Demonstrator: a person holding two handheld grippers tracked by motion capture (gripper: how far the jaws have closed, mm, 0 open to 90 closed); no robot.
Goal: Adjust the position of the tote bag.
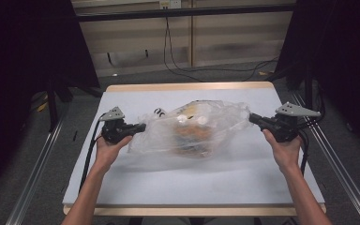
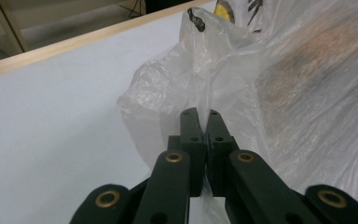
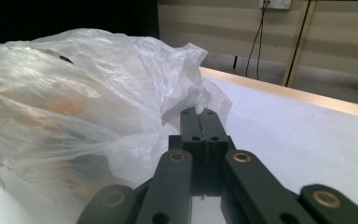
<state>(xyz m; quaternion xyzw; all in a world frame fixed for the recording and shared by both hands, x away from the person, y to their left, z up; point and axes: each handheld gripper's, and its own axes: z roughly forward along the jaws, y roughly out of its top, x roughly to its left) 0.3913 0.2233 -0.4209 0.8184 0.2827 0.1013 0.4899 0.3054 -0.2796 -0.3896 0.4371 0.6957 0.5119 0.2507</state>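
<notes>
While both hands hold level over the table point(image 1: 122, 187), each gripper has a pinch of the clear plastic bag point(image 1: 194, 129) between them. Bag lies on the white table top, about centre, slightly toward the far edge, stretched left to right between the two grippers.

Left gripper point(image 1: 143, 126): at the bag's left end, pointing right. Jaws closed together on a fold of the film; the left gripper view shows the thin plastic caught in the slit between the two black jaws point(image 2: 200, 122), crumpled just beyond the tips. Left hand point(image 1: 110, 145) grips the body from below, cable trailing toward the near left.

Right gripper point(image 1: 252, 118): at the bag's right end, pointing left. Jaws pressed tight, a twisted corner of film caught at the tips point(image 3: 199, 119). Right hand point(image 1: 286, 150) under the body; grey three-cornered plate on top.

Contents: something brown or orange point(image 1: 192, 133) shows through the film near the middle, with a couple of pale round bits point(image 1: 183, 118) above it; too blurred to say what they are. Yellow and black print point(image 2: 226, 9) sits at the bag's far side.

Beyond the table: grey floor, a black cable point(image 1: 183, 70) running along it, a pale panelled wall.
</notes>
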